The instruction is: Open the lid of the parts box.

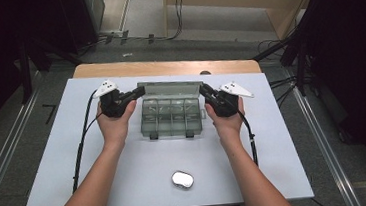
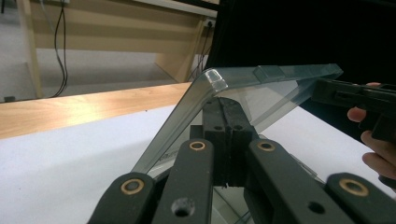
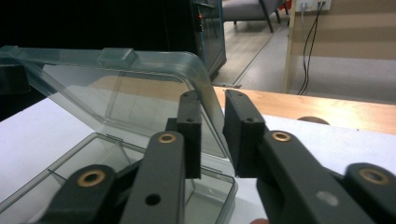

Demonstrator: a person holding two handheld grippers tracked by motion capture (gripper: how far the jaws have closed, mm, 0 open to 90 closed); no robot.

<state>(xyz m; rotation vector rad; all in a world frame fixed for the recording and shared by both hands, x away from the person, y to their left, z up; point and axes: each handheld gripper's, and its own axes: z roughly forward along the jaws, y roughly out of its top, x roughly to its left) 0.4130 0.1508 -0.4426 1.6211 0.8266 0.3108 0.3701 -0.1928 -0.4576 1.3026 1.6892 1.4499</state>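
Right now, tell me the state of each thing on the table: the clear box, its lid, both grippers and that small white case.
Compartment box: open, standing flat.
Lid: raised, tilted back.
Left gripper: shut on the lid's edge.
Right gripper: jaws astride the lid's other edge, a narrow gap visible between them.
White case: closed, lying alone near the front edge.

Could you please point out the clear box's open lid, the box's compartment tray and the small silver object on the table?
lid [image 3: 126, 88], right gripper view, middle of the clear panel.
compartment tray [image 1: 171, 116], high view, its divided inside.
small silver object [image 1: 182, 179], high view, its top face.
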